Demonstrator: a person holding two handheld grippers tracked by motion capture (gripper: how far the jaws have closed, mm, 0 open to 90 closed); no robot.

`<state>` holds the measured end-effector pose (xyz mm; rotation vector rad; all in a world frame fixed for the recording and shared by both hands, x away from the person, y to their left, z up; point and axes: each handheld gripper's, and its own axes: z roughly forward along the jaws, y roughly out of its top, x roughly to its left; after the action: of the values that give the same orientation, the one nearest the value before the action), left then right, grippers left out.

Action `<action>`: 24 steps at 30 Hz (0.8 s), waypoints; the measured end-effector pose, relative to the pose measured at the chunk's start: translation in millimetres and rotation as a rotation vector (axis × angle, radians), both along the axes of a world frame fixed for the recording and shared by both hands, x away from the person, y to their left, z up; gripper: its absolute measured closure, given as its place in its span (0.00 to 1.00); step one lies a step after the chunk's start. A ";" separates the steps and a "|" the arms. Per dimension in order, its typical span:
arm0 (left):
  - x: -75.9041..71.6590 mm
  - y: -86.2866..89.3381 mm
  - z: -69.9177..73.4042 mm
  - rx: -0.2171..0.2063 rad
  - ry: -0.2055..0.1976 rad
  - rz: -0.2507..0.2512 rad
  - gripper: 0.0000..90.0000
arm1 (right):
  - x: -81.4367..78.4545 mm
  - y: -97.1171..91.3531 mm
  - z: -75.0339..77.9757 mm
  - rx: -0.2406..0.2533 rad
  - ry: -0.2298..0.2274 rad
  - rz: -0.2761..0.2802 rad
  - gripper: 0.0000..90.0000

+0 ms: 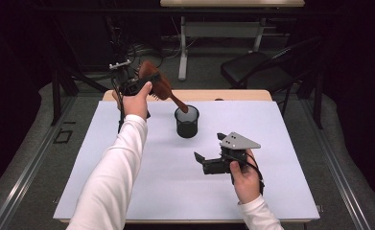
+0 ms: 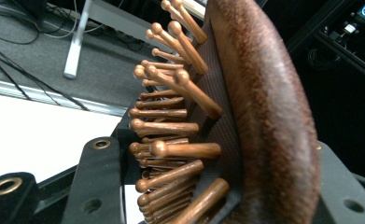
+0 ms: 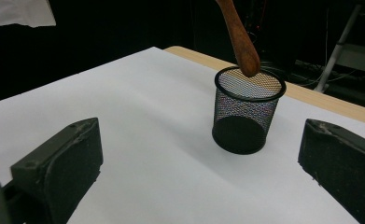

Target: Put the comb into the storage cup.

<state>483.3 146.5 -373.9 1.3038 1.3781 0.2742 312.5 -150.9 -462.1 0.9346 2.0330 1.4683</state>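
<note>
the left gripper [image 1: 144, 84] is clenched on the head of a wooden hairbrush [image 1: 158, 85], whose long axis slopes down and away from the jaws w/ the handle tip right at the rim of the mesh cup [image 1: 187, 121], so the left hand is far nearer. the right gripper [image 1: 209, 161] sits released, jaws wide, cup well ahead btwn them. can't tell if the tip is inside the rim or just over it; brush head is cut off in the right gripper view.

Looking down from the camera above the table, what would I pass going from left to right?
Left gripper clamped on a wooden hairbrush → black mesh cup, with the brush handle's tip at its rim → right gripper, jaws apart and holding nothing.
</note>
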 end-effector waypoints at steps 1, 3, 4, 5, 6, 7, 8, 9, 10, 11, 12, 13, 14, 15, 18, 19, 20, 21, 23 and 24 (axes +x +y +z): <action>0.2 -0.2 -0.2 0.006 0.000 0.002 0.55 | 0.0 0.0 0.1 0.000 -0.001 0.001 0.00; 0.4 -0.8 -0.7 0.012 0.003 0.008 0.55 | 0.0 -0.1 0.1 0.000 -0.001 0.000 0.00; 0.6 -0.5 -1.0 0.018 0.005 0.005 0.55 | 0.0 -0.1 0.1 0.000 -0.001 0.000 0.00; 0.8 -0.3 -1.2 0.018 0.006 0.007 0.55 | -0.1 -0.1 0.1 -0.001 -0.002 0.000 0.00; 0.9 -0.1 -1.3 0.019 0.007 0.008 0.55 | -0.2 -0.1 0.1 -0.001 -0.003 0.002 0.00; 0.9 -0.2 -1.3 0.019 0.006 0.011 0.55 | -0.3 0.1 0.1 -0.001 -0.003 0.003 0.00; 1.1 0.2 -1.3 0.023 0.003 0.012 0.55 | -0.3 0.3 0.0 -0.002 -0.003 0.003 0.00; 1.1 0.4 -1.2 0.024 0.004 0.014 0.55 | -0.3 0.4 -0.1 -0.004 -0.003 0.003 0.00; 1.2 0.5 -1.3 0.024 0.004 0.017 0.55 | -0.4 0.7 -0.2 -0.004 -0.002 0.004 0.00; 1.2 0.6 -1.4 0.025 0.005 0.019 0.55 | -0.4 0.8 -0.3 -0.005 -0.002 0.004 0.00; 1.3 0.5 -1.5 0.027 0.005 0.019 0.55 | -0.3 0.8 -0.3 -0.004 -0.002 0.004 0.00; 1.5 0.4 -1.7 0.029 0.005 0.018 0.55 | -0.3 0.7 -0.3 -0.005 -0.002 0.004 0.00; 1.5 -0.2 -1.8 0.025 0.007 0.019 0.55 | -0.2 0.7 -0.3 -0.003 -0.002 0.004 0.00; 1.7 -0.5 -2.1 0.026 0.008 0.017 0.55 | 0.0 0.5 -0.3 -0.002 -0.003 0.005 0.00; 2.0 -2.2 -2.7 0.032 0.007 0.019 0.55 | 0.1 0.4 -0.4 -0.003 -0.002 0.004 0.00; 2.1 -2.9 -2.9 0.032 0.007 0.021 0.55 | 0.1 0.4 -0.5 -0.003 -0.002 0.004 0.00; 2.2 -3.3 -3.2 0.036 0.007 0.020 0.55 | 0.1 0.4 -0.6 -0.003 0.000 0.004 0.00; 2.3 -3.9 -3.4 0.034 0.008 0.022 0.55 | 0.1 0.4 -0.6 -0.002 0.001 0.003 0.00; 2.4 -4.6 -3.9 0.040 0.007 0.021 0.55 | 0.1 0.1 -0.5 -0.002 0.000 0.002 0.00; 2.6 -5.1 -4.2 0.041 0.009 0.021 0.55 | 0.0 0.0 -0.5 -0.001 0.001 0.002 0.00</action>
<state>485.9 141.4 -378.1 1.3268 1.4013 0.3127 312.5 -150.9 -462.6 0.9334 2.0358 1.4677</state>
